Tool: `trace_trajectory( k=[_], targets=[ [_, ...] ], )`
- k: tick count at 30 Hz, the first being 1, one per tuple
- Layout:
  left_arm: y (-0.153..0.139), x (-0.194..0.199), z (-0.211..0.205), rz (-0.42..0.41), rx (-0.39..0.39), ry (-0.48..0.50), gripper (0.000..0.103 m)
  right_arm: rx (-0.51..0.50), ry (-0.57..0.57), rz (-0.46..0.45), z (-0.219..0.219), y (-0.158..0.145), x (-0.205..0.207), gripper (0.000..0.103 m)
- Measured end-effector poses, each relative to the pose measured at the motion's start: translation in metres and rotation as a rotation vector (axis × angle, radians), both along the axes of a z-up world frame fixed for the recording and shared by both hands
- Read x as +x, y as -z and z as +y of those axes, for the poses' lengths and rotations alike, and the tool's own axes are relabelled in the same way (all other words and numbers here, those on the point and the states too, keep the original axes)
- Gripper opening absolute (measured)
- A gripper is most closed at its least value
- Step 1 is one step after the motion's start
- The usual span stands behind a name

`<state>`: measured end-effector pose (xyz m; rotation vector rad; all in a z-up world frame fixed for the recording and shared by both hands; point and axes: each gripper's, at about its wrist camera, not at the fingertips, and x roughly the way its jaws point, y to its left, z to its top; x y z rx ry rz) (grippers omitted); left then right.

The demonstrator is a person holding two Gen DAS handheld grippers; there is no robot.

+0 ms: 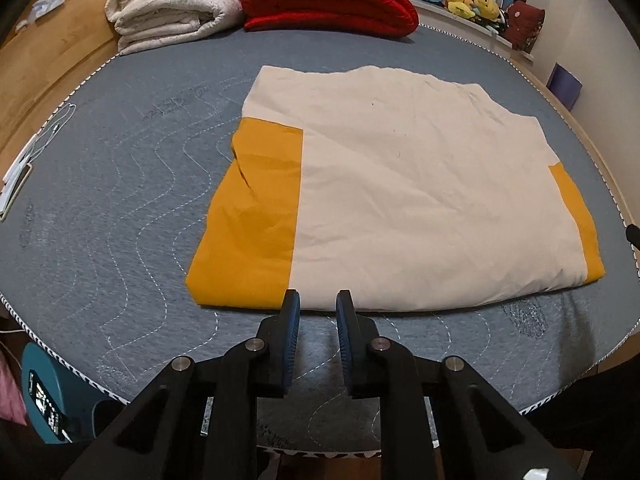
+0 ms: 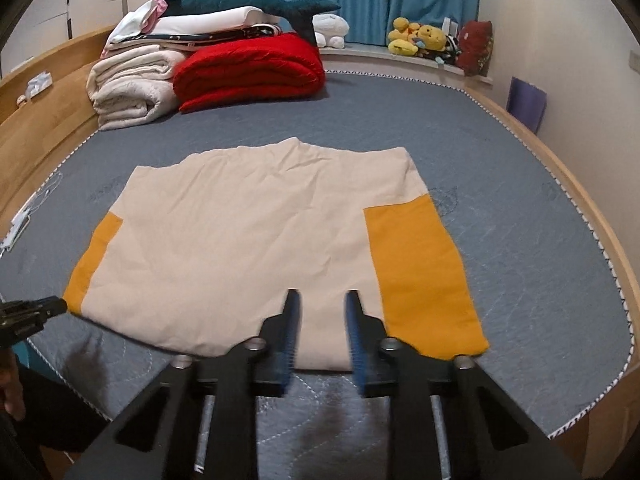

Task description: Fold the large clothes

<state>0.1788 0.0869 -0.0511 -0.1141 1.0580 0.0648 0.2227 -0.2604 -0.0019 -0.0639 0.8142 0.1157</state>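
Nearest the lens in each wrist view, a black gripper with blue ribbed pads is seen with its jaws apart and nothing between them: the left gripper (image 1: 317, 300) is held just short of the near hem, while the right gripper (image 2: 322, 300) is poised over the near edge of the same cloth. The cream cotton garment with mustard-yellow side panels (image 1: 400, 184) is spread flat, already partly folded into a rough rectangle, on the grey quilted mattress (image 1: 120, 208) of the bed, toward the near side and well apart from the folded cream blankets (image 1: 172, 4) and the folded red quilt (image 1: 328, 0) stacked at the far end. In the right wrist view the tip of the left gripper is visible at the garment's near left corner. The fabric is judged to be light, soft and limp, with shallow creases; it would sag and drag if taken at one point only. A hold at the two near corners, on the yellow panels (image 2: 424, 276) where layers are doubled, is judged best, so that the near edge can be carried evenly over to the far edge.
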Motion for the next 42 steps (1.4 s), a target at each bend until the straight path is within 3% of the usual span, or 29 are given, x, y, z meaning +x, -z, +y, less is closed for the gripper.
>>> trace_trajectory(
  k=[4,7,9,11,16,20,25,31,32,33,36,42],
  targets=[
    [0.006,0.004,0.002,0.016,-0.035,-0.008,0.017,-0.008,-0.023,0.002,0.007,0.003,0.003,0.019],
    [0.014,0.008,0.014,0.044,-0.172,-0.046,0.019,0.006,-0.04,0.023,0.012,0.007,0.009,0.02],
    [0.026,0.01,0.028,0.083,-0.284,-0.103,0.035,0.017,-0.055,0.057,0.017,0.013,0.013,0.02],
    [0.044,0.011,0.045,0.139,-0.408,-0.178,0.044,0.022,-0.069,0.078,0.023,0.018,0.016,0.02],
    [0.074,0.008,0.079,0.179,-0.591,-0.353,0.045,0.021,-0.122,0.116,0.042,0.027,0.021,0.02],
    [0.091,0.008,0.098,0.142,-0.721,-0.462,0.047,0.029,-0.138,0.134,0.053,0.03,0.025,0.02],
    [0.096,0.012,0.108,0.053,-0.785,-0.534,0.049,0.048,-0.148,0.152,0.059,0.033,0.031,0.02],
    [0.097,0.023,0.111,-0.06,-0.791,-0.566,0.048,0.091,-0.142,0.188,0.064,0.038,0.039,0.02],
    [0.097,0.024,0.112,-0.073,-0.791,-0.569,0.042,0.097,-0.14,0.192,0.066,0.039,0.04,0.02],
    [0.099,0.026,0.111,-0.079,-0.79,-0.568,0.03,0.101,-0.139,0.195,0.068,0.04,0.041,0.02],
    [0.096,0.035,0.112,-0.104,-0.798,-0.551,0.013,0.114,-0.138,0.205,0.076,0.042,0.043,0.02],
    [0.054,0.031,0.117,-0.196,-0.765,-0.495,0.01,0.112,-0.179,0.19,0.102,0.043,0.044,0.02]
  ],
)
